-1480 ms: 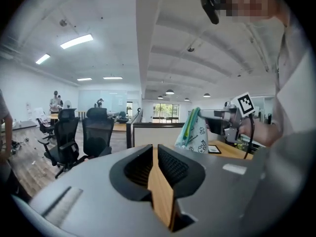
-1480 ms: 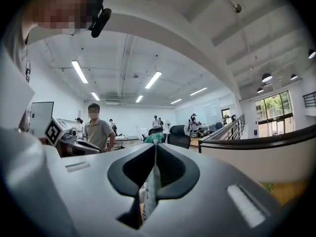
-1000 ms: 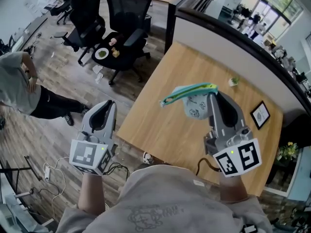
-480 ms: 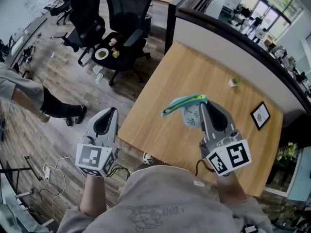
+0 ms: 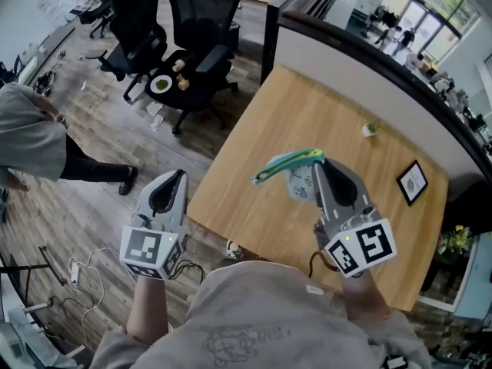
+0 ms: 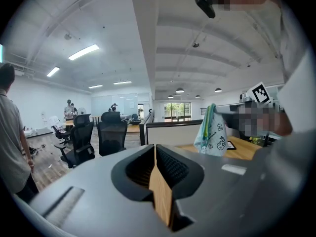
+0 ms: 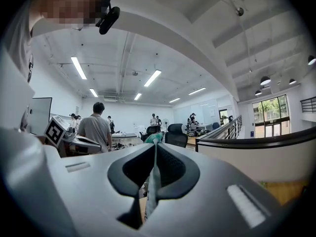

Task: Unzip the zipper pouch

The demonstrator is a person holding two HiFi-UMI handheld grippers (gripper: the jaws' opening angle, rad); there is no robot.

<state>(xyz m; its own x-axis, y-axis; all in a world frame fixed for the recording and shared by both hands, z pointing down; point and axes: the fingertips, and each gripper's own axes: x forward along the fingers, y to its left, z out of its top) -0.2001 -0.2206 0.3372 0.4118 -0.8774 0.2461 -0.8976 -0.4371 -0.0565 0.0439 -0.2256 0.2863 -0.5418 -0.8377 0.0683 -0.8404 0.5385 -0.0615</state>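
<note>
Pinches zipper pouch (image 5: pixel 300 183) by its edge in right gripper (image 5: pixel 319 167) above table (image 5: pixel 269 121), probably to let it hang free; holds left gripper (image 5: pixel 172 178) closed, empty, well apart.

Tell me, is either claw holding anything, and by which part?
Right gripper pinches the pale printed fabric pouch at one end beside its green zipper; left gripper holds nothing.
</note>
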